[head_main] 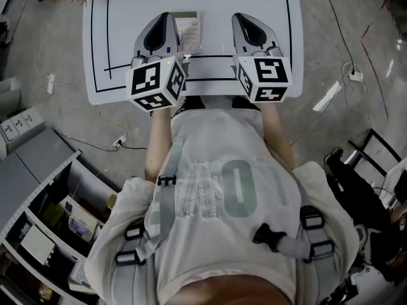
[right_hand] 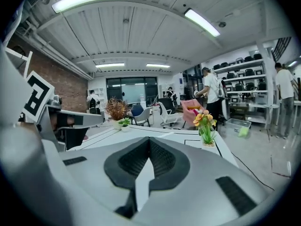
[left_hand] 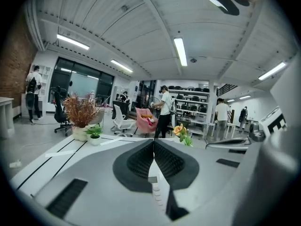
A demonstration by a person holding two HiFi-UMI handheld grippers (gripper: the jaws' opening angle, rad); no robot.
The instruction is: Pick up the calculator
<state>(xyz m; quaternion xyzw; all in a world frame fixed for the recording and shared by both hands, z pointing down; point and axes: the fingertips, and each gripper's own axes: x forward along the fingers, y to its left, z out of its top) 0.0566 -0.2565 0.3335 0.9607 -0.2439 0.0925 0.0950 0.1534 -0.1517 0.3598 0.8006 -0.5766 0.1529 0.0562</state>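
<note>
The calculator [head_main: 189, 30] is pale with rows of keys and lies flat on the white table [head_main: 121, 37], between my two grippers. My left gripper [head_main: 166, 16] hovers over its left edge and hides part of it. In the left gripper view the jaws [left_hand: 154, 142] are shut with nothing between them, and a strip of pale keys [left_hand: 156, 192] shows through the slot below. My right gripper [head_main: 240, 16] is to the right of the calculator, apart from it. In its own view its jaws [right_hand: 149, 140] are shut and empty over bare tabletop.
Black lines [head_main: 107, 24] mark the tabletop. At the table's far end stand a dried plant [left_hand: 81, 111], a small green plant [left_hand: 94, 132] and a pot of flowers [right_hand: 205, 126]. People, chairs and shelving fill the room beyond. Shelves [head_main: 44, 234] and floor cables [head_main: 95, 142] lie beside me.
</note>
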